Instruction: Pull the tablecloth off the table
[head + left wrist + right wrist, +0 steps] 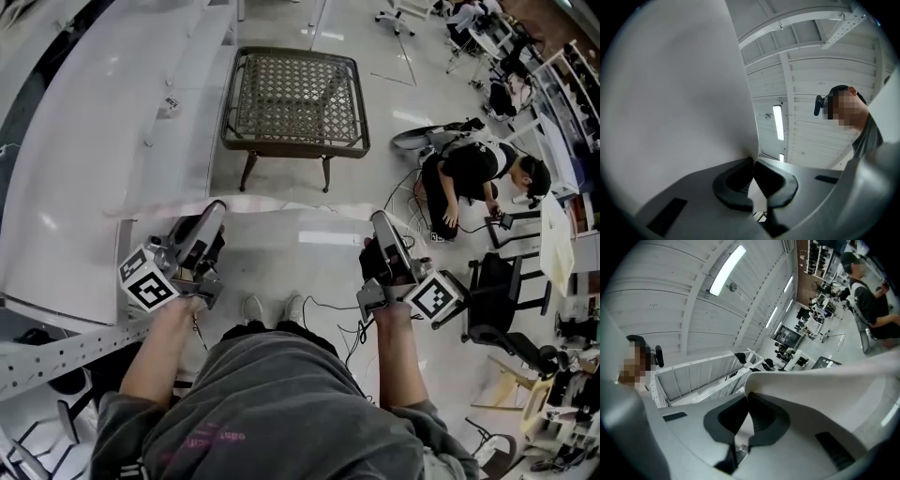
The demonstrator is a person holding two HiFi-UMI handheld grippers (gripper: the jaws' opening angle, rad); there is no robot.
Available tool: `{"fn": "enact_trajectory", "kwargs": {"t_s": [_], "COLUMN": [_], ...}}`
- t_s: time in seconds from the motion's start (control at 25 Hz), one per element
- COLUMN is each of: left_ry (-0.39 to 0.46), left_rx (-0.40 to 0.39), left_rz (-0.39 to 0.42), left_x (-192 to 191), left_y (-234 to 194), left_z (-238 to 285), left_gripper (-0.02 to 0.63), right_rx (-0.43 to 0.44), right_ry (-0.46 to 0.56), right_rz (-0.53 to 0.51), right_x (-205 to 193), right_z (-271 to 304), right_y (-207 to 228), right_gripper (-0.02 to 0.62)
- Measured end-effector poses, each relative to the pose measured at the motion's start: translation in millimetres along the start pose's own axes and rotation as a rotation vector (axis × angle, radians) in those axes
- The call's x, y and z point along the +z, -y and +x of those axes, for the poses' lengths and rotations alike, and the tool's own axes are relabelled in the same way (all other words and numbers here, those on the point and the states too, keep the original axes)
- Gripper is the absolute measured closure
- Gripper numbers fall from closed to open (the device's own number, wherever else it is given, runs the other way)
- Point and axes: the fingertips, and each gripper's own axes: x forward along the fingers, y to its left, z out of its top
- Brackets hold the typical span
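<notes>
Now the tablecloth (281, 204) stretches between the left claw (216, 210) and right claw (379, 219), each pinching its edge, clear of the bare bench (295, 94) at twelve o'clock. Keeping both pinches firm and level should prevent slipping.

Right: a crouching person in black (473, 178), near a black chair (506, 309). Centre floor: loose black cables (330, 304). Left: a broad white panel (103, 141) above a perforated metal beam (66, 356). Overhead: a ceiling strip light (778, 122).
</notes>
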Motion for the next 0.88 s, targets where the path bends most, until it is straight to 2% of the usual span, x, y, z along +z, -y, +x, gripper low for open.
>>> {"fn": "enact_trajectory", "kwargs": {"t_s": [0.4, 0.88], "left_ry": [-0.002, -0.005], "left_rx": [-0.023, -0.009], "left_rz": [-0.010, -0.017], "left_x": [-5, -11], "left_y": [6, 7], "left_z": [0, 0], "left_gripper": [0.606, 0.606], "right_rx": [-0.016, -0.018], "right_ry": [0.015, 0.026], "right_rz": [-0.009, -0.005], "right_x": [-2, -2], "right_z": [-11, -18], "right_y": [-3, -1], "right_gripper": [0.591, 0.591]}}
